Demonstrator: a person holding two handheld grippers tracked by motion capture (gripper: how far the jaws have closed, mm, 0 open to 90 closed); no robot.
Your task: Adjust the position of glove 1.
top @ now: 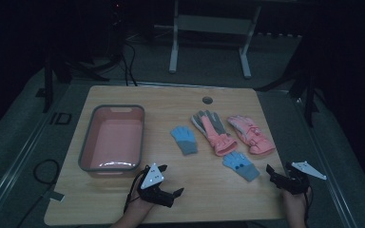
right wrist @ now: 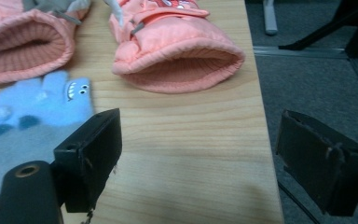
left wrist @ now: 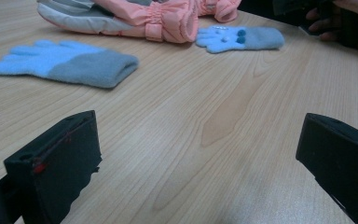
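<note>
Several gloves lie on the wooden table (top: pixel 123 194). A plain blue knitted glove (top: pixel 184 138) (left wrist: pixel 65 65) is near the middle. A pink and grey ski glove (top: pixel 212 130) (left wrist: pixel 135 16) (right wrist: pixel 23 42) and a pink ski glove (top: pixel 250 134) (right wrist: pixel 177 51) lie side by side to its right. A small blue glove with a face (top: pixel 241 165) (left wrist: pixel 240 38) (right wrist: pixel 32 116) is nearest the front. My left gripper (top: pixel 172 179) (left wrist: pixel 198 130) rests low at the front, open and empty. At the front right corner my right gripper (top: pixel 272 175) (right wrist: pixel 200 135) is open just right of the face glove.
A pink tub with a grey rim (top: pixel 88 142) stands empty at the left of the table. A round cable hole (top: pixel 207 100) sits near the far edge. The table's right edge (right wrist: pixel 261 140) runs close beside my right gripper, with carpeted floor beyond.
</note>
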